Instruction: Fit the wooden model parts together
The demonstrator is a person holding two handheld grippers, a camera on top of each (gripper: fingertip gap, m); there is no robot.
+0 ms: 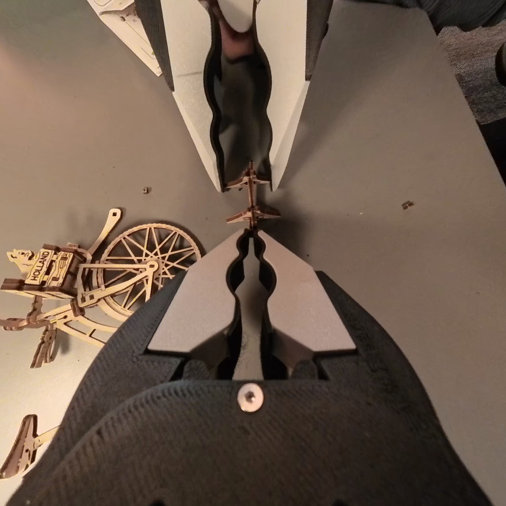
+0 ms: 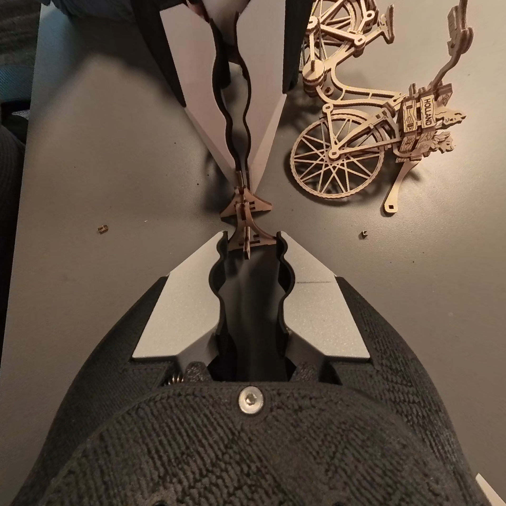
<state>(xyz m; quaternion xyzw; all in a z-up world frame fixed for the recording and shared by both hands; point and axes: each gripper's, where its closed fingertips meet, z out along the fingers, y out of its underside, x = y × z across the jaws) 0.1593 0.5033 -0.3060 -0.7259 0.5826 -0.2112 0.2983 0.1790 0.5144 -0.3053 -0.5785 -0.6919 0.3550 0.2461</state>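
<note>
A small wooden part [image 1: 250,216], a thin spine with two winged cross-pieces, is held in the air between both grippers above the grey table [image 1: 356,164]. My left gripper [image 1: 249,232] is shut on the near end of its spine. My right gripper [image 1: 246,186] faces it from above and grips the far cross-piece between its fingertips. In the right wrist view, my right gripper [image 2: 251,238] holds that cross-piece of the part [image 2: 241,208], and my left gripper [image 2: 241,175] pinches the other end.
A partly built wooden bicycle model [image 1: 147,268] lies flat on the table to the left, also seen in the right wrist view [image 2: 336,158]. Two tiny wooden bits [image 1: 145,189] [image 1: 407,204] lie loose. A white paper sheet [image 1: 128,30] sits far left. The table edge [image 1: 438,90] runs on the right. Both grippers' tips are close together, under 4 cm apart.
</note>
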